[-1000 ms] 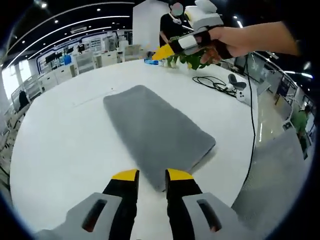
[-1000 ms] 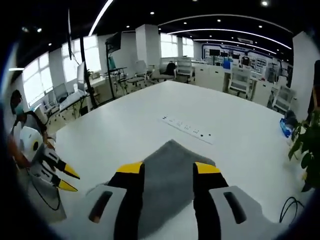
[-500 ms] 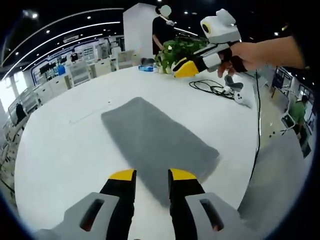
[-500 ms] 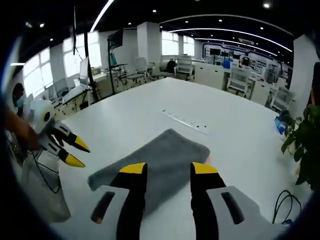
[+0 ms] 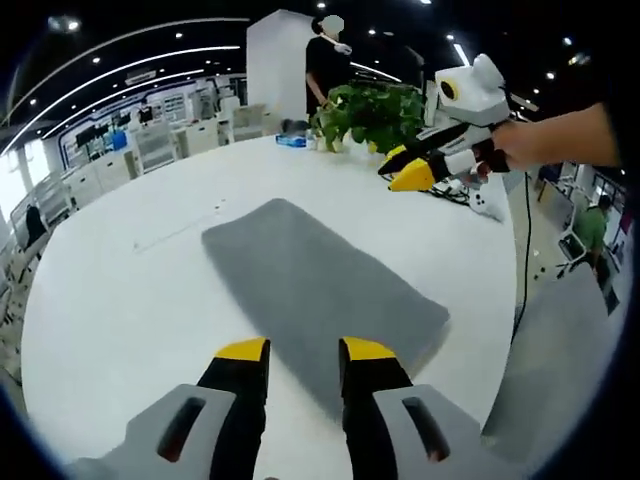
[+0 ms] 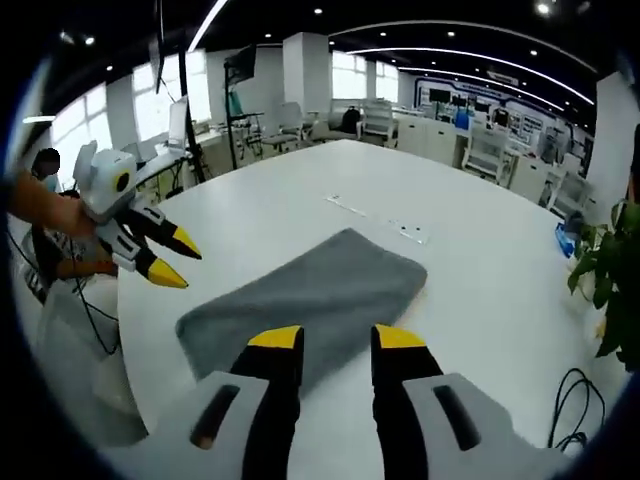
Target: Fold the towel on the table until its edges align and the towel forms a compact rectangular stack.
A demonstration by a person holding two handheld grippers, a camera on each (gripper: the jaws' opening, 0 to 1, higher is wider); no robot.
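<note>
Grey towel (image 5: 315, 290) lying flat mid-frame on white table (image 5: 120, 300), already a long folded rectangle. Left gripper (image 5: 295, 350) and right gripper (image 6: 338, 340) hovering above, jaws slightly spread, empty. Best next: pinch one short end's corners, carry squarely onto the opposite end.

Your gray towel (image 5: 315, 290) lies flat on the white table (image 5: 120, 300), folded into a long, narrow rectangle with soft rounded edges; its layers appear stacked, neither gripper touching it.
</note>
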